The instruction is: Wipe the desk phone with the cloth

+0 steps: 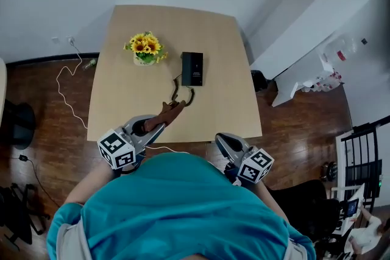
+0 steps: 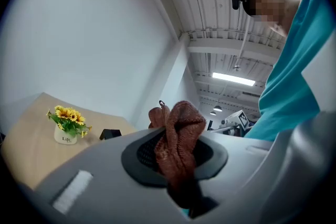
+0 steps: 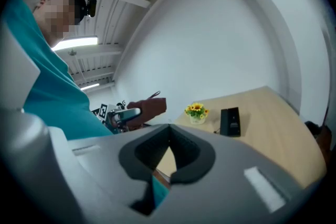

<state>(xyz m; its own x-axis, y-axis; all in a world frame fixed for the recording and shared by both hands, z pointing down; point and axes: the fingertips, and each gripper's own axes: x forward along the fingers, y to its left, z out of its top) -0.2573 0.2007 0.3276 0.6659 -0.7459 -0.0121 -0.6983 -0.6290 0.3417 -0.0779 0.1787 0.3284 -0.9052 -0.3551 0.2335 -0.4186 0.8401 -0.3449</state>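
Observation:
The black desk phone [image 1: 192,68] lies on the wooden table [image 1: 122,94], its coiled cord [image 1: 181,94] trailing toward me. My left gripper [image 1: 149,126] hovers over the table's near edge, shut on a brown cloth [image 1: 167,112] that sticks out past its tips. In the left gripper view the cloth [image 2: 176,139] is bunched between the jaws of the left gripper [image 2: 176,165], with the phone [image 2: 110,134] far off. My right gripper [image 1: 226,144] is held near my body, off the table's near edge; in its own view the right gripper [image 3: 169,131] has its jaws together, nothing between them, the phone [image 3: 230,121] beyond.
A white pot of sunflowers [image 1: 145,49] stands left of the phone. A white cable [image 1: 67,88] runs along the floor on the left. A black chair [image 1: 15,122] is at the far left, white furniture [image 1: 304,70] to the right.

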